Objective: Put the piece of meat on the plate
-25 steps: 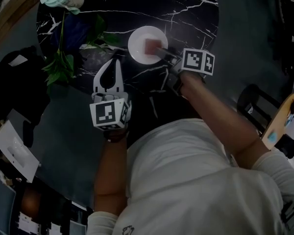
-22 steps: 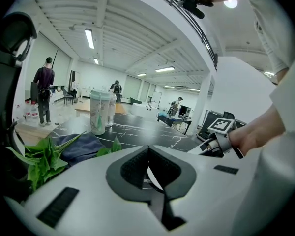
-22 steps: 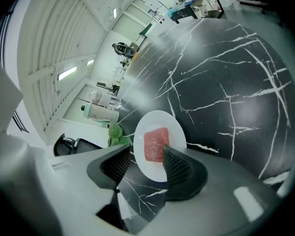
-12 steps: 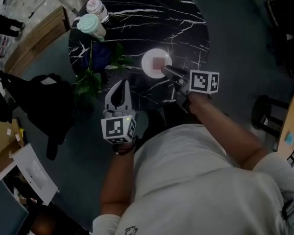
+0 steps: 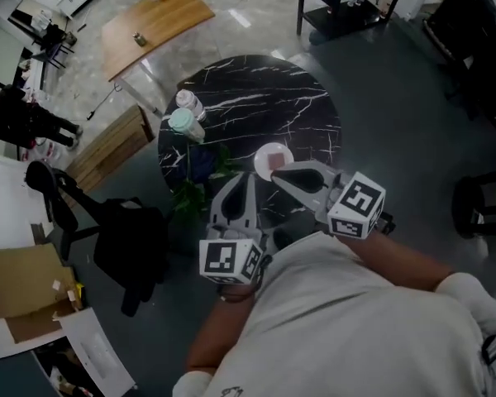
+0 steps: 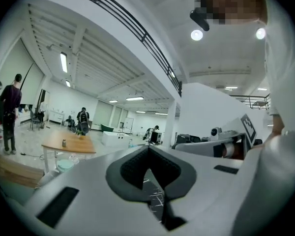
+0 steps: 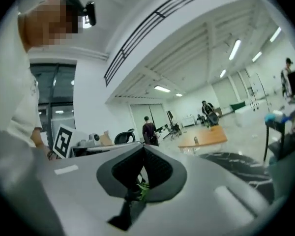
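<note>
The pink piece of meat (image 5: 272,164) lies on the small white plate (image 5: 274,150) on the round black marble table (image 5: 256,106), far below me in the head view. Both grippers are held up high, level, well above the table and clear of it. My left gripper (image 5: 250,175) is shut with nothing in it, its pads meeting at the tip (image 6: 148,148). My right gripper (image 5: 275,174) is also shut and empty (image 7: 143,147). From the head view its fingers overlap the plate's near edge.
Two lidded cups (image 5: 183,122) and a leafy green plant (image 5: 197,184) stand at the table's left side. A black bag on a chair (image 5: 132,238), a wooden table (image 5: 153,23), cardboard boxes (image 5: 21,292) and people (image 6: 10,109) are around the room.
Both grippers have risen far from the table and the view has pulled back. The right gripper left the meat on the plate, drew away and shut.
</note>
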`<state>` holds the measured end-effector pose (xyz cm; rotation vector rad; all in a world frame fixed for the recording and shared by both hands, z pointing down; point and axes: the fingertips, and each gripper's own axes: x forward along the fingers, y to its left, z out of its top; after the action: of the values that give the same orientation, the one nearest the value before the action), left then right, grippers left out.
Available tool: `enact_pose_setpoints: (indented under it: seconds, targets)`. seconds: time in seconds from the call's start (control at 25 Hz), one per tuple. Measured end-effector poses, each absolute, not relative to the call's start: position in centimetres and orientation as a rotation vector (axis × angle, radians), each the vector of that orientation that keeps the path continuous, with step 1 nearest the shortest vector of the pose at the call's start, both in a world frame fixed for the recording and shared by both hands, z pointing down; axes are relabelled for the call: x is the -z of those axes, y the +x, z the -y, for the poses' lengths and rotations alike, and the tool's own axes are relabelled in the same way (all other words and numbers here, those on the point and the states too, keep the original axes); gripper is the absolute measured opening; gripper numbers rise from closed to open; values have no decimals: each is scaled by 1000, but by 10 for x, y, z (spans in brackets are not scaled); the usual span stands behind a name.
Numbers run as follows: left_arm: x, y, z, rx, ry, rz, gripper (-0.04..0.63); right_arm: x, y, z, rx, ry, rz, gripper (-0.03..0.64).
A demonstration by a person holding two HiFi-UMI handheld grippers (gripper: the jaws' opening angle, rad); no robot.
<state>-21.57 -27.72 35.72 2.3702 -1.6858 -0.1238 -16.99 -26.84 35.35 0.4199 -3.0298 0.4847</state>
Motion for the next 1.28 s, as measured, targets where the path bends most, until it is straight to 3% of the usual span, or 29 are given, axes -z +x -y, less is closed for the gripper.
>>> enact_pose_setpoints:
  seconds: [0.32,0.88,1.28]
  targets:
    - [-308,-158,210,188,2479,1803,6,-277,-129,178,233,390,3162,3]
    - [-304,-7,40,246,2336,1954,6,-295,25,25,44,269,3141,3]
    - [-296,22,-53,220,2295,2007,6,-295,55,-73,48,163,3138,3]
